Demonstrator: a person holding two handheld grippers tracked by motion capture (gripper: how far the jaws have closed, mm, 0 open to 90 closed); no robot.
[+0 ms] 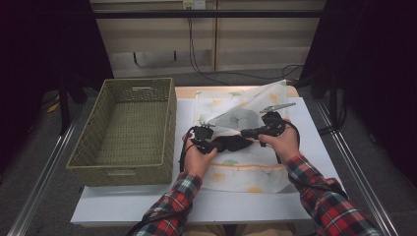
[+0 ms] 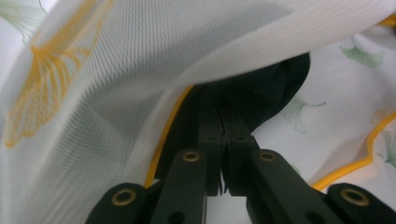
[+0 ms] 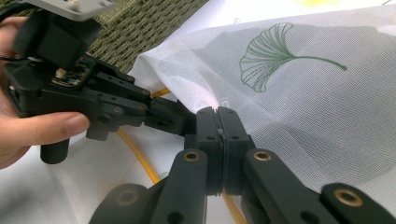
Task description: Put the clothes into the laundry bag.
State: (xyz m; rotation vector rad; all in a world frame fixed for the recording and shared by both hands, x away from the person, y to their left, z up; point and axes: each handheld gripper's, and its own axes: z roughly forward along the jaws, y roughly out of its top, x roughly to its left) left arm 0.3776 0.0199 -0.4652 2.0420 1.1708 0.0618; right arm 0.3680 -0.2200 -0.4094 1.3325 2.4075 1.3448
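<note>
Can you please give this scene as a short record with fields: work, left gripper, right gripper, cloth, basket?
work: handling a white mesh cloth on the table
left gripper: shut on the cloth edge
right gripper: shut on the cloth, jaws meeting the left gripper's
cloth: printed with green and yellow leaves, yellow trim, one part lifted
basket: woven, green, left of the cloth, nothing visible inside
</note>
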